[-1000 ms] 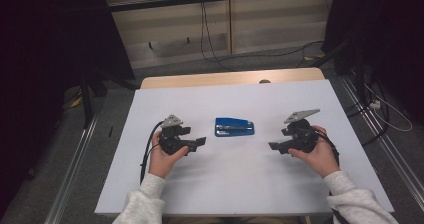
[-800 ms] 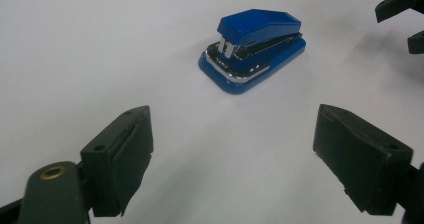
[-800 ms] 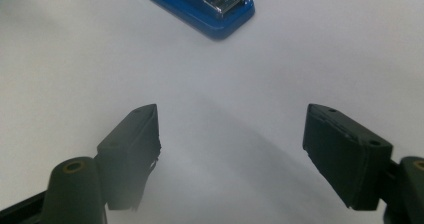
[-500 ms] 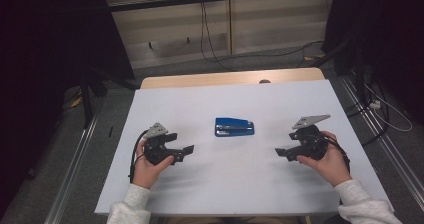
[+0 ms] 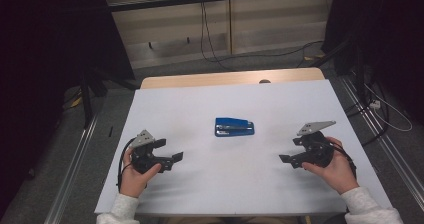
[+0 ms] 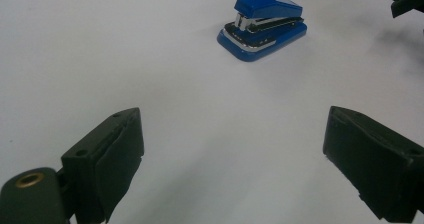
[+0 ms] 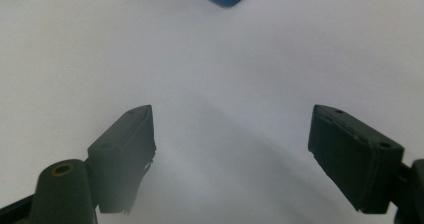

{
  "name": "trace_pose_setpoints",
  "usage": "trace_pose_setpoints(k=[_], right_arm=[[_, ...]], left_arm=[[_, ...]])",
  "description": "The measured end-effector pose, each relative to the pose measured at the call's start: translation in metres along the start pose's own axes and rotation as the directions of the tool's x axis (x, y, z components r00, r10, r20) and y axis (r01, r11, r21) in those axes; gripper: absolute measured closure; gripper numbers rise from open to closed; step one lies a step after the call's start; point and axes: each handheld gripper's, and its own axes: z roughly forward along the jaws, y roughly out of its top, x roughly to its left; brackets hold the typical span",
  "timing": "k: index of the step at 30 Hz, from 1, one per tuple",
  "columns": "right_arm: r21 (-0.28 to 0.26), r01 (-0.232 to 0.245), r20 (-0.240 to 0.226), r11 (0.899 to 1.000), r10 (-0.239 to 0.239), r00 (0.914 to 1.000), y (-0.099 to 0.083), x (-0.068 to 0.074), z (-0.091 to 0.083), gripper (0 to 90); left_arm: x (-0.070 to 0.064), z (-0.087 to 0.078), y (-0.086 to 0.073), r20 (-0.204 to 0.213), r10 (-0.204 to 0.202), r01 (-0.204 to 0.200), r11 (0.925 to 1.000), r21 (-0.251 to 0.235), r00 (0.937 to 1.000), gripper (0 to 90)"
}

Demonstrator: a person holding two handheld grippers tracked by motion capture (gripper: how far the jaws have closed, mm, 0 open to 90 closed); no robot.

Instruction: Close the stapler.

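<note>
Stapler (image 5: 234,126), blue, closed, lay flat near the middle of the white table (image 5: 210,189), between the two grippers and well apart from both. We held the left gripper (image 5: 170,158) and right gripper (image 5: 287,159) low, jaws spread wide and empty. Both pointed inward toward it, presumably readying an approach from either side.

Blue stapler (image 5: 234,126) with silver metal strip sitting on plain white tabletop (image 5: 210,184); both tools showing black.
</note>
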Motion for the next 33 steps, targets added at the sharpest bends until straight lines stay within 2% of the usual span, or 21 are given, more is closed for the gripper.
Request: trace_pose_setpoints(k=[8,17,33], right_arm=[[0.012,0.018,-0.006,1.000,-0.018,0.9998,-0.004,0.005,-0.002,17.7],[0.010,0.014,-0.002,1.000,-0.014,0.9999,-0.008,0.006,-0.007,17.7],[0.020,0.006,0.019,1.000,-0.006,0.9998,-0.018,0.008,-0.014,17.6]], left_arm=[[0.005,-0.015,-0.009,-0.005,-0.008,0.008,0.9999,-0.014,1.0000,8.9],[0.009,-0.027,-0.017,-0.007,-0.023,0.022,0.9994,-0.026,0.9997,8.8],[0.006,-0.030,-0.022,0.014,-0.009,0.009,0.9996,-0.025,0.9999,8.3]])
